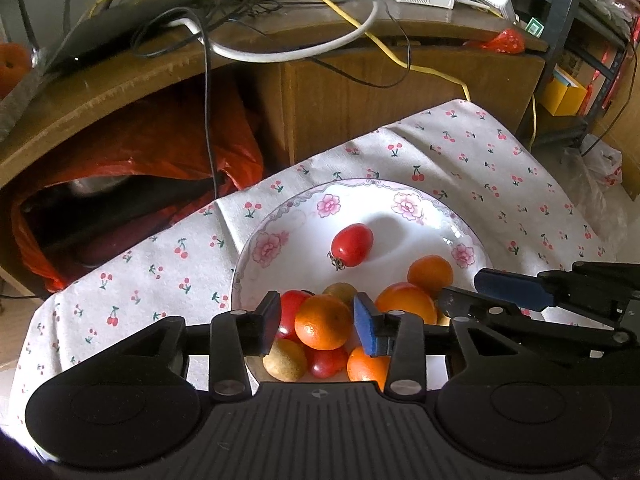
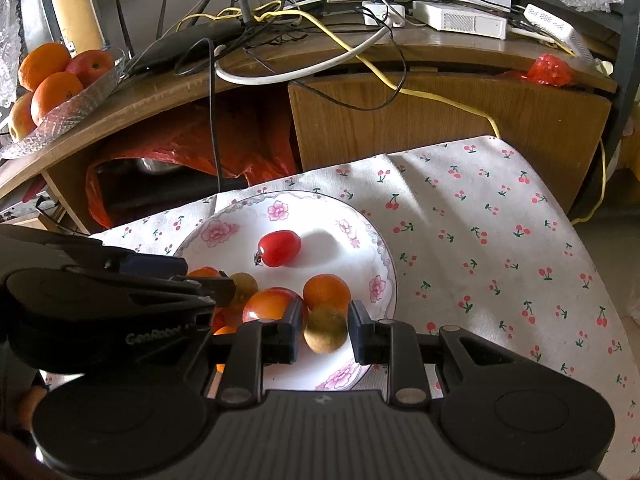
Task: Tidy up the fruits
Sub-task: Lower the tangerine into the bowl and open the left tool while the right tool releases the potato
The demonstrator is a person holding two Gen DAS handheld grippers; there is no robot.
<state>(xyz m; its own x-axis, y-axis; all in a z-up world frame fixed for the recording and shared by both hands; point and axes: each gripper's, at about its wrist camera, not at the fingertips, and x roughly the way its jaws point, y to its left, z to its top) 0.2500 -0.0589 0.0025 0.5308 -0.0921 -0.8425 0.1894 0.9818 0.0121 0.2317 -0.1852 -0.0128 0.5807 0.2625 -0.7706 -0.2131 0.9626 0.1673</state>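
A white plate with pink flowers (image 1: 280, 236) (image 2: 240, 224) sits on a cherry-print cloth and holds several small fruits. A red tomato (image 1: 352, 245) (image 2: 279, 248) lies apart toward the far side. My left gripper (image 1: 318, 322) has its jaws around a small orange (image 1: 323, 322), pads close to its sides. My right gripper (image 2: 325, 330) has its jaws around a brown-green round fruit (image 2: 325, 330). More oranges (image 1: 430, 274), red tomatoes and brown fruits (image 1: 285, 360) cluster at the plate's near side. The right gripper also shows in the left wrist view (image 1: 496, 294).
The cherry-print cloth (image 2: 480, 240) covers the table. Behind stands a wooden cabinet (image 2: 400, 120) with tangled cables, white devices and a red plastic bag (image 1: 152, 148) below. A glass dish with oranges and apples (image 2: 52, 80) sits at the far left.
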